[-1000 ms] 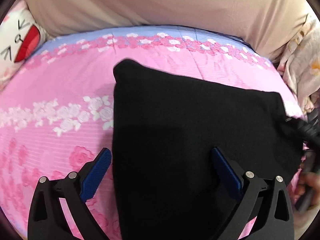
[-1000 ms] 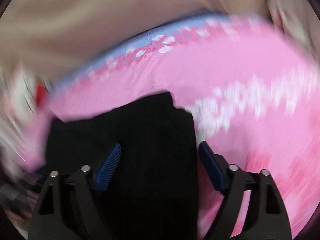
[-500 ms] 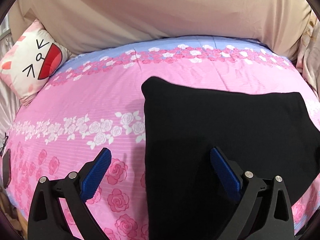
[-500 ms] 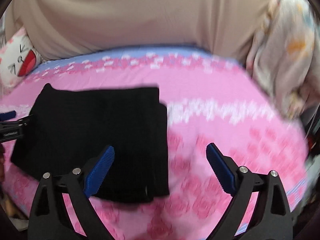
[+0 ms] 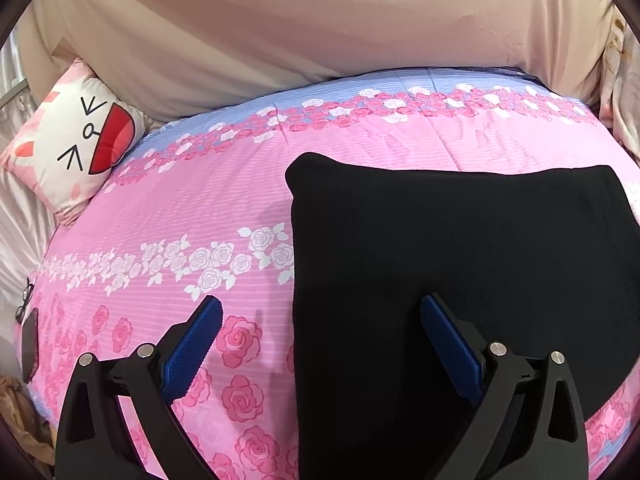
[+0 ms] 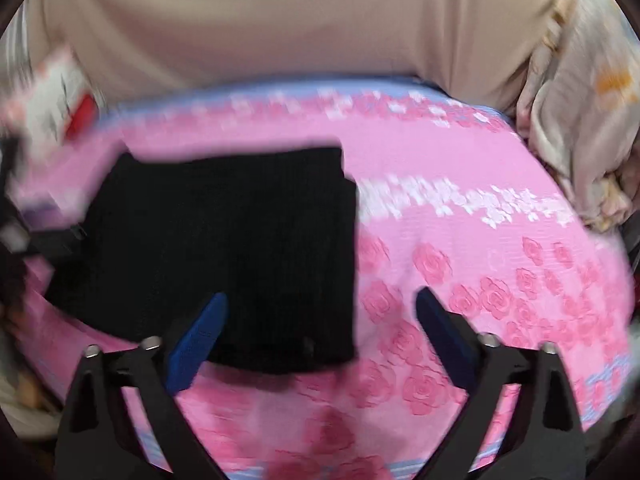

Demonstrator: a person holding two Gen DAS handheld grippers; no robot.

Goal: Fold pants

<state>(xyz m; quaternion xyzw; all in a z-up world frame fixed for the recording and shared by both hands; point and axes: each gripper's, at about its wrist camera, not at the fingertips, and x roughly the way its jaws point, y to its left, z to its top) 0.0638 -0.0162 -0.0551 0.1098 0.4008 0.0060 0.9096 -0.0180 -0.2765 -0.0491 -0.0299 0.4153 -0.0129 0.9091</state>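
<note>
The black pants [image 5: 460, 272] lie folded into a flat rectangle on the pink rose-print bed cover [image 5: 192, 208]. My left gripper [image 5: 320, 320] is open and empty above the fold's left edge. In the right wrist view the pants [image 6: 224, 248] lie left of centre, blurred. My right gripper [image 6: 320, 312] is open and empty above the fold's near right corner. The left gripper shows as a dark blur at the left edge of the right wrist view [image 6: 48, 236].
A cat-face cushion [image 5: 76, 140] leans at the bed's far left. A beige sheet [image 5: 320, 32] hangs behind the bed. A pale floral blanket [image 6: 580, 128] is heaped at the right. Glasses [image 5: 25, 298] lie at the bed's left edge.
Both grippers have pulled back and up from the pants, so more of the bed shows. The folded pants have stayed flat in place.
</note>
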